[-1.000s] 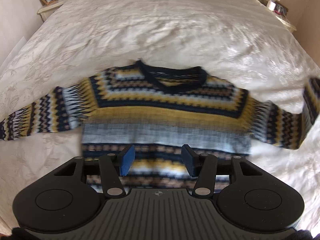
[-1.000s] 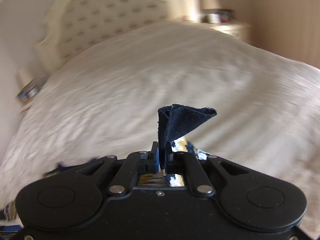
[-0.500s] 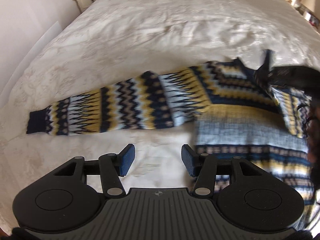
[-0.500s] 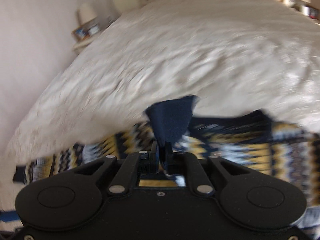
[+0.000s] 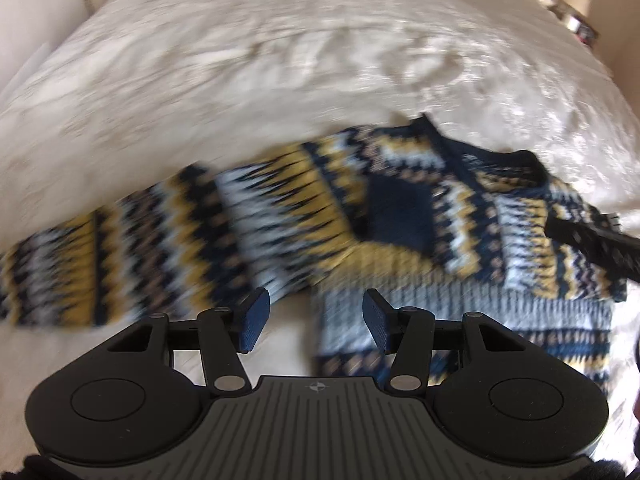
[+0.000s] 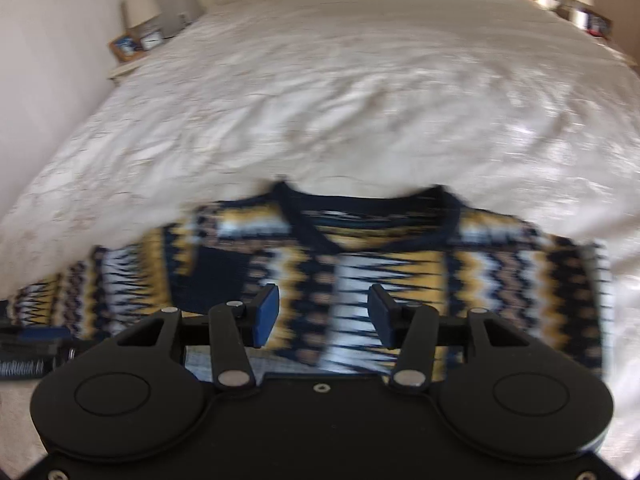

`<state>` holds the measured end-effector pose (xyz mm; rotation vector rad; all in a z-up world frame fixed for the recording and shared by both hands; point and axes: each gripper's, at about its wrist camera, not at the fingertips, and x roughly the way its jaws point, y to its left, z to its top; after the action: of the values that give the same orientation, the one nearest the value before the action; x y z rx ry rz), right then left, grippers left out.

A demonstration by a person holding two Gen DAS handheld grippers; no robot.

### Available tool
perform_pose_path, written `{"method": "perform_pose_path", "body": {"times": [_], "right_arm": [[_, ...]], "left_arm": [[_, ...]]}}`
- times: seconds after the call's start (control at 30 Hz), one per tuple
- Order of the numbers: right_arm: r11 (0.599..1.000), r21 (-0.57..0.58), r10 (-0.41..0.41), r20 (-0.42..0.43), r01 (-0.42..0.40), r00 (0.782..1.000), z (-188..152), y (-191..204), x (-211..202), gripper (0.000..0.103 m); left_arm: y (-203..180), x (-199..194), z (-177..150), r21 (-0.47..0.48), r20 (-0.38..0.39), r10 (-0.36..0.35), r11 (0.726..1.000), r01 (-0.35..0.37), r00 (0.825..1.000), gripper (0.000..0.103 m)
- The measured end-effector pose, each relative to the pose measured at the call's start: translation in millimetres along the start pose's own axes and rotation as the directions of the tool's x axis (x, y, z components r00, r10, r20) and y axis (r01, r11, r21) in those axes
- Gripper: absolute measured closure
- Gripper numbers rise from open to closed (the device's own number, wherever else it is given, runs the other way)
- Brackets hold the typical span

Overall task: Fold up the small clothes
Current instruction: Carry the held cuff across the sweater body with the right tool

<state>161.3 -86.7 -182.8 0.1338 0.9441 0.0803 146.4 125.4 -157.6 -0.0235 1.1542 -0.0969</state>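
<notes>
The patterned sweater point(image 5: 400, 240) lies flat on the cream bedspread point(image 5: 280, 60) near the foot of the bed, its right sleeve point(image 6: 380, 288) already laid across the chest so that the navy cuff point(image 5: 400, 216) rests just below the neckline, while the left sleeve point(image 5: 132, 240) stretches out to the left. The left hand-held gripper point(image 5: 314, 322) hovers with its jaws spread and nothing between them, above the gap where that outstretched sleeve meets the body; the right hand-held gripper point(image 6: 322, 314) is likewise spread wide and empty, just above the folded sleeve. The step in hand appears to be the second sleeve fold. To do it well, the left gripper would likely take the sleeve out near its cuff, not at the shoulder, lift only enough to clear the knit, and carry it across so it lies level over the first sleeve, with the crease falling along the body's side seam. The knit looks thick and may drag the body askew if pulled low. No brand, label or readable writing shows on the sweater; motion blur hides fine detail.
</notes>
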Motion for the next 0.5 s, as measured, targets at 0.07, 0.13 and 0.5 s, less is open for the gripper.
{"method": "perform_pose_path", "body": {"times": [0.07,0.13,0.5], "right_arm": [[1.000,0.012,-0.019,0.000,0.019,1.000,-2.1,-17.0,-3.9,0.046],[0.999,0.017,-0.030,-0.001,0.030,1.000,-4.6,-29.0,-5.5,0.046],[0.998,0.052,-0.031,-0.008,0.032,0.999,-12.5,-60.8,6.2,0.046]], "left_arm": [[-13.5,15.0,10.2,0.035,0.011,-0.031,0.999,0.030,0.999,0.053],[-24.6,30.7,19.6,0.067,0.023,-0.043,0.997,0.041,0.999,0.052],[-36.2,92.1,44.4,0.103,0.014,-0.044,0.994,0.042,0.999,0.052]]}}
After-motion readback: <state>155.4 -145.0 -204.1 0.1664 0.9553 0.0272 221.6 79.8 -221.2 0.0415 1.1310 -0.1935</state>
